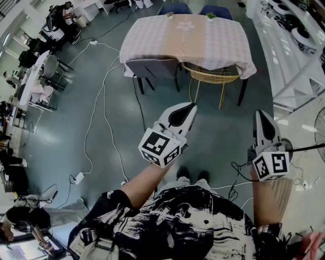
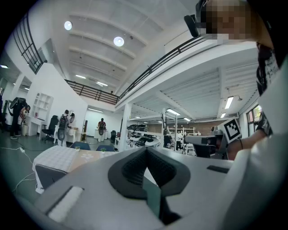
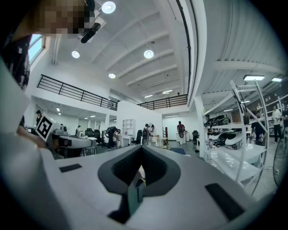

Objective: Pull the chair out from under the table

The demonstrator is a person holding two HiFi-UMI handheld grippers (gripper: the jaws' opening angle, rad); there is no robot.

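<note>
Left gripper (image 1: 191, 106): jaws pressed together with nothing between them, held level in front of the person. Right gripper (image 1: 262, 114): also closed on nothing and level, off to the left gripper's right, the two well apart.

Ahead of both grippers, well apart from them across grey-green floor, stands the table (image 1: 147, 43), under a checked cloth with a tan strip down the middle. Two chairs are tucked under its near edge.
- Grey chair (image 1: 152, 67): ahead and to the left of the left gripper, backrest up against the cloth's hem.
- Yellow wire-frame chair (image 1: 210, 77) (metal or rattan, hard to tell at this range): ahead, between the lines of the two grippers and nearer the left one's line, seat mostly under the tabletop.

Neither gripper touches either chair.

Two blue chairs (image 1: 175, 8) show at the table's far side, beyond everything else.

White cable (image 1: 94, 117) loops over the floor left of the left gripper. White shelving (image 1: 292, 61) runs along to the right of the right gripper. The person's shoes (image 1: 190, 175) show on the floor behind the left gripper.
</note>
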